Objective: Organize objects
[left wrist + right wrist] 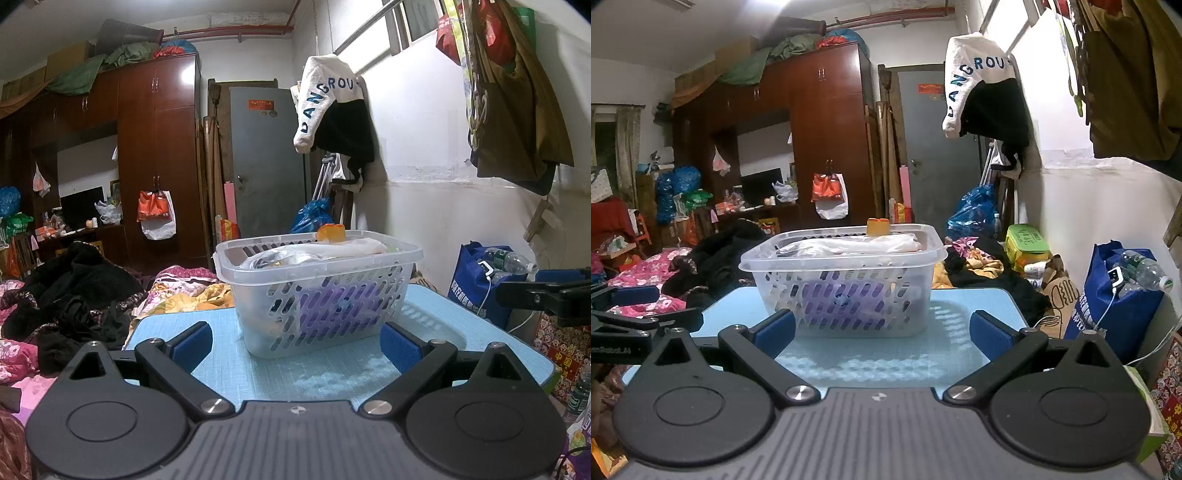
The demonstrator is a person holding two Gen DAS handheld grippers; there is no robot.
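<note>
A clear perforated plastic basket [317, 295] stands on a light blue table [325, 373]. It holds a purple item [336, 302], plastic-wrapped things and an orange-capped container [331, 232]. My left gripper [297, 345] is open and empty, just in front of the basket. In the right wrist view the basket [846, 284] stands ahead on the table [886, 362], and my right gripper [882, 334] is open and empty before it. The right gripper also shows at the right edge of the left wrist view [546, 291]; the left gripper shows at the left edge of the right wrist view [631, 314].
A bed with piled dark clothes [74, 295] and floral bedding lies left of the table. A blue bag with water bottles [1119, 291] stands at the right by the white wall. Brown wardrobes [155, 158] and a grey door [266, 158] are at the back.
</note>
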